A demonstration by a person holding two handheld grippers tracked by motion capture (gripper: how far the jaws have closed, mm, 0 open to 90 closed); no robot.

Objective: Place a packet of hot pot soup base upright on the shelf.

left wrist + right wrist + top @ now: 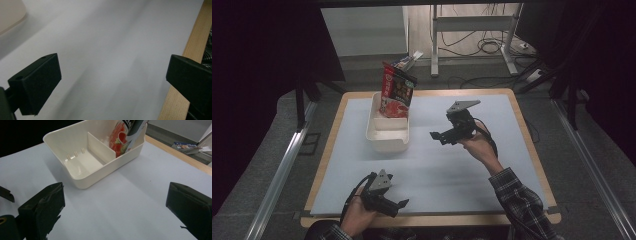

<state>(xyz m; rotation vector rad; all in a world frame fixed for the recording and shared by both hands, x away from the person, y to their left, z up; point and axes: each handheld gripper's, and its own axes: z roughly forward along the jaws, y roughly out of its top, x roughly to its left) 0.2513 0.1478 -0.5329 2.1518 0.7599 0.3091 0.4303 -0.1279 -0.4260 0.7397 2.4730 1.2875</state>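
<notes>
- Hovering to the right of the white bin, the right tongs stood wide with nothing between the jaws, raised off the bench.
- Left tongs sat low at the near edge of the bench, jaws also wide and empty; the left gripper view looked across bare grey mat to the wooden edge.
- Bin was divided by a partition: near compartment empty, far compartment held the red snack pouch, standing tall and leaning against the back wall, well above the rim.
- Right gripper view had the bin ahead and to the left, with the lower part of the pouch showing in the far section.
- Risk, as judged: the pouch stood top-heavy and tilted; a brush from a jaw on the rim or on the bag could tip it out over the back of the bin.
- Risk: the bin looked light; a sideways push from the tongs could slide it on the smooth mat rather than steady it.
- Risk: a pinch high on the flexible pouch might crumple it or let it slip.
- Writing: pouch print showed food pictures on red with a dark top band; lettering too small to read.
- A small blue-printed packet lay beyond the bench edge, text illegible.
</notes>
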